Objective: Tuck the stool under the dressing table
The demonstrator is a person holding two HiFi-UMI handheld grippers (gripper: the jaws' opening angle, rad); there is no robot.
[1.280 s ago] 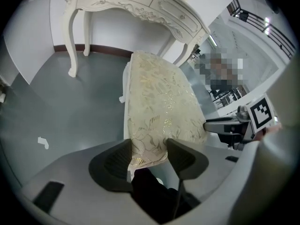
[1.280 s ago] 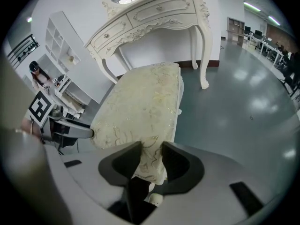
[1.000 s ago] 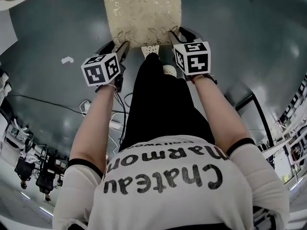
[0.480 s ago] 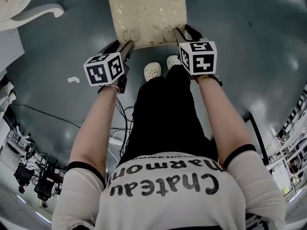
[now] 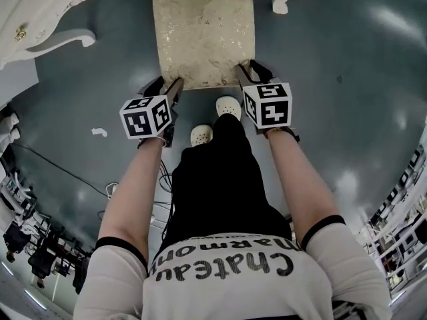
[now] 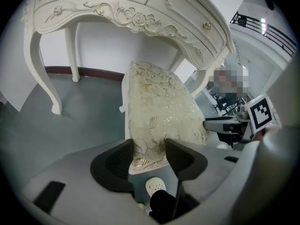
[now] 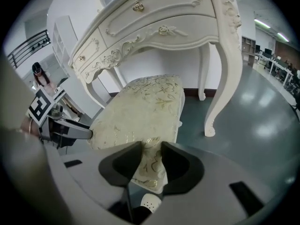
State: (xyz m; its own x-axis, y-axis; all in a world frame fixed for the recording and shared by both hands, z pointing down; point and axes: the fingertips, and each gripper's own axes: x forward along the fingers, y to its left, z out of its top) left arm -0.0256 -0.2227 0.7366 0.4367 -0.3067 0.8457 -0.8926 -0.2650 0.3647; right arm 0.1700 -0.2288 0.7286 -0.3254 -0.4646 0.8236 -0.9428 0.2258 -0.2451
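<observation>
Over grey floor (image 5: 347, 99), fingers (image 6: 185, 159) pinch stool's (image 5: 203, 32) two near corners.

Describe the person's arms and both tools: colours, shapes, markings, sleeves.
The left tool and right tool each have a pale grey body with two black, wedge-shaped jaws. Each carries a white cube printed with black square markers. The arms are bare below short white sleeves edged with black bands.

White lettered T-shirt (image 5: 230, 285), black trousers (image 5: 213, 192), 2 white, seemingly perforated clogs (image 5: 228, 107)
</observation>
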